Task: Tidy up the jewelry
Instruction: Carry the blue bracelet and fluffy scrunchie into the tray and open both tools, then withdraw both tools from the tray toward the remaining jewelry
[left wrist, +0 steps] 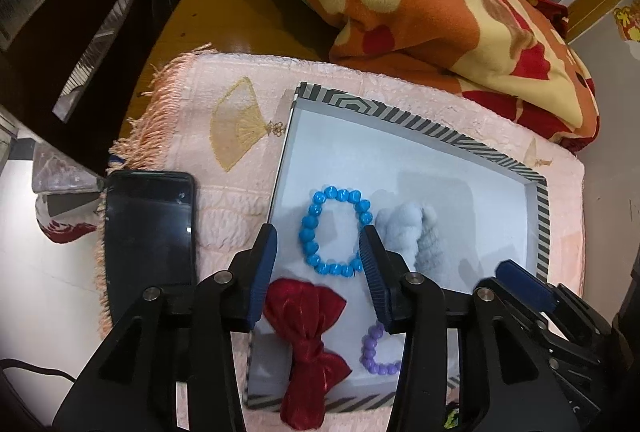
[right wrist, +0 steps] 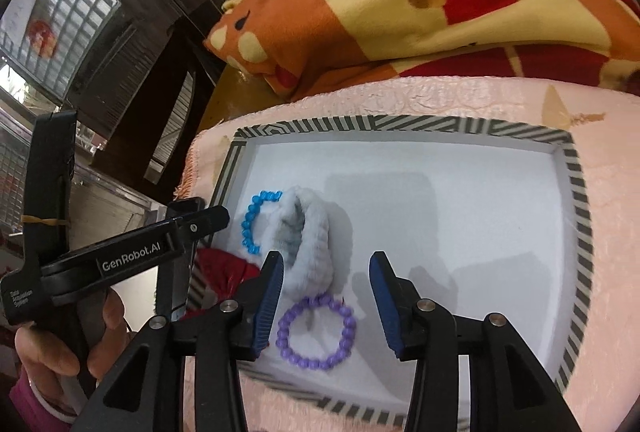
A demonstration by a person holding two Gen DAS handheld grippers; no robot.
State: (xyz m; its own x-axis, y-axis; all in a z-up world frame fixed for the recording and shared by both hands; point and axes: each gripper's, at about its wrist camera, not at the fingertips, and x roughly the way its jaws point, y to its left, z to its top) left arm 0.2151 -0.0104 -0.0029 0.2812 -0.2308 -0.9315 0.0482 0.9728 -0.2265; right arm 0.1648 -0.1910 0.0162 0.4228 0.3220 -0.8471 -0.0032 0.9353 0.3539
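Left tool (left wrist: 318, 246) gapes around the blue bracelet (left wrist: 334, 232) in your tray (left wrist: 542, 216), gripping nothing | right tool (right wrist: 326, 274) parted, empty above purple bracelet (right wrist: 316, 332) | bow (left wrist: 308, 348), scrunchie (right wrist: 308, 240) also inside; little visibly left.

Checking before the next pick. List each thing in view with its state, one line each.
left gripper: open, holding nothing
right gripper: open, holding nothing
blue bracelet: flat in tray
purple bracelet: flat in tray
fluffy scrunchie: in tray, on edge
red bow: over tray's rim
tray: uncovered
phone: screen dark
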